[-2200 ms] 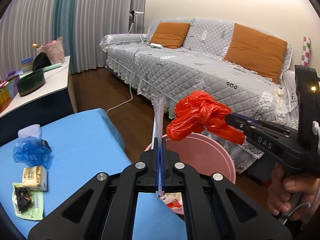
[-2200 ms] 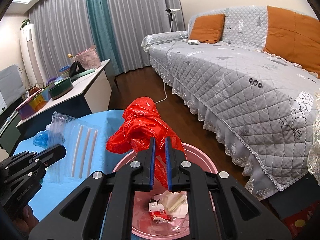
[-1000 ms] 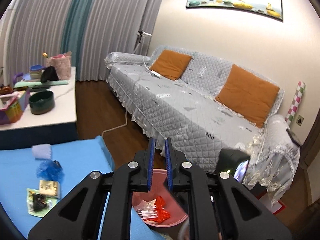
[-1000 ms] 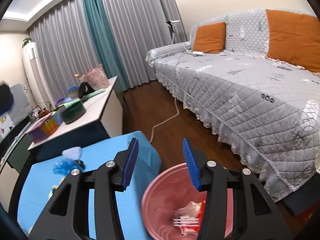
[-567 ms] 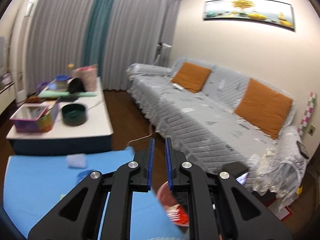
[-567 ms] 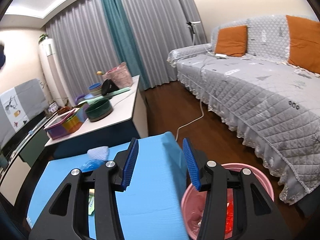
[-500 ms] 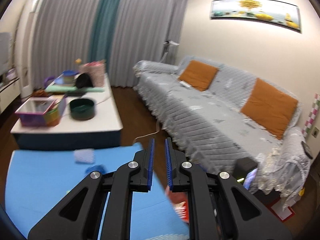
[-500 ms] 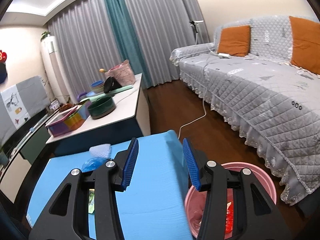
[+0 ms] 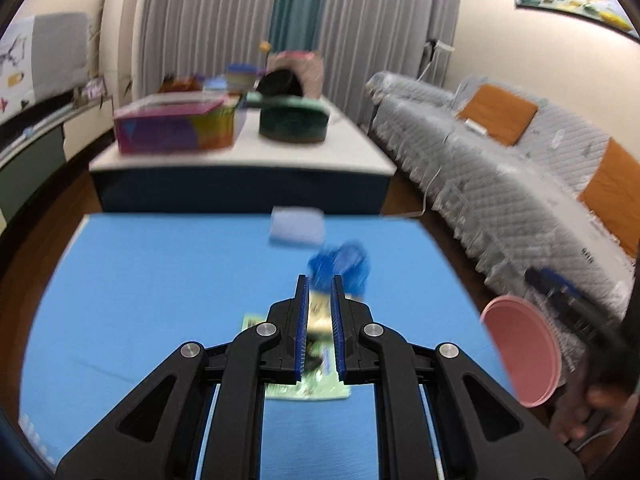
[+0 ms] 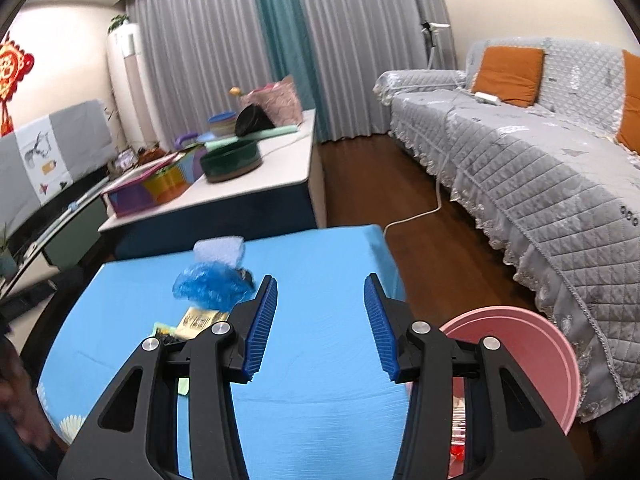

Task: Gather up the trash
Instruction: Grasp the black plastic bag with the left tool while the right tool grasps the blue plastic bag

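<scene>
- Pink bin [image 10: 532, 344] off the table's right edge already holds red and white scraps.
- Left to do: blue bag [image 10: 208, 286], white wad [image 10: 219, 249], small box [image 10: 196, 322], green wrapper [image 9: 304, 390] on the blue table [image 10: 320, 400].
- Left gripper [image 9: 319, 328] nearly closed, empty; right gripper [image 10: 320, 320] wide open, empty.
- Right half of the table is bare; room to approach.
</scene>
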Motion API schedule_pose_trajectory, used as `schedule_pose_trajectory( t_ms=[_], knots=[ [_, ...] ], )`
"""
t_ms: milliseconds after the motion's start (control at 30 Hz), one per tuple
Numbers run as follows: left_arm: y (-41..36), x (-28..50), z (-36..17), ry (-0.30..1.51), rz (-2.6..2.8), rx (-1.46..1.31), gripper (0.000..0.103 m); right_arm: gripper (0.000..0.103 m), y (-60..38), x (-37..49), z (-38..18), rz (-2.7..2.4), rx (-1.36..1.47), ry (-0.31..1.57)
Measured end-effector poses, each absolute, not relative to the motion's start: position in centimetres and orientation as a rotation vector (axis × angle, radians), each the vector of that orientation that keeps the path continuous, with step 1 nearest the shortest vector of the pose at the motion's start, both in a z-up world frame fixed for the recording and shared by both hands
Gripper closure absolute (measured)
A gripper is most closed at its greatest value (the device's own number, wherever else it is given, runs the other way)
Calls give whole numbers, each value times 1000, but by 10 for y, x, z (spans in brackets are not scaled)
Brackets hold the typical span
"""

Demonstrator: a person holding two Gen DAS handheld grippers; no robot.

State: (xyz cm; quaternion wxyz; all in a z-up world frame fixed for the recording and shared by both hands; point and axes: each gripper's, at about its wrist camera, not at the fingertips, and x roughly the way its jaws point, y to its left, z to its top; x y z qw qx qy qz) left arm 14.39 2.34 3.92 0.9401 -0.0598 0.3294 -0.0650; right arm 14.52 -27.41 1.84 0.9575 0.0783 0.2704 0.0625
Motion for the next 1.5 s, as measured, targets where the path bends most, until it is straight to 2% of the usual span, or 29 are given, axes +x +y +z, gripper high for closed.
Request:
schedule_pose_trajectory(
  t_ms=[600, 633, 667, 700, 733, 867, 1167, 1200, 1500],
  knots=[
    [42, 170, -32, 817, -135, -133, 92, 60, -191, 188, -22, 296, 73, 644],
    [41, 172, -36, 829, -137, -136, 90, 60, -189, 191, -25, 301, 72, 651],
    [41, 173, -38, 838, -141, -141, 84, 60, -187, 192, -26, 304, 70, 657],
    [40, 175, -41, 850, -148, -153, 72, 60, -185, 194, -28, 307, 70, 665],
    [40, 177, -44, 861, -156, -165, 68, 60, -185, 195, -30, 308, 70, 670],
    [32, 184, -51, 893, -147, -142, 64, 60, -181, 201, -35, 315, 76, 687],
    [38, 193, -69, 976, -119, -137, 64, 60, -172, 209, -40, 332, 81, 703],
    [39, 193, -69, 977, -126, -146, 68, 60, -170, 209, -38, 338, 85, 702],
    [58, 198, -61, 949, -30, -151, 70, 59, -148, 228, -25, 399, 140, 702]
  ],
)
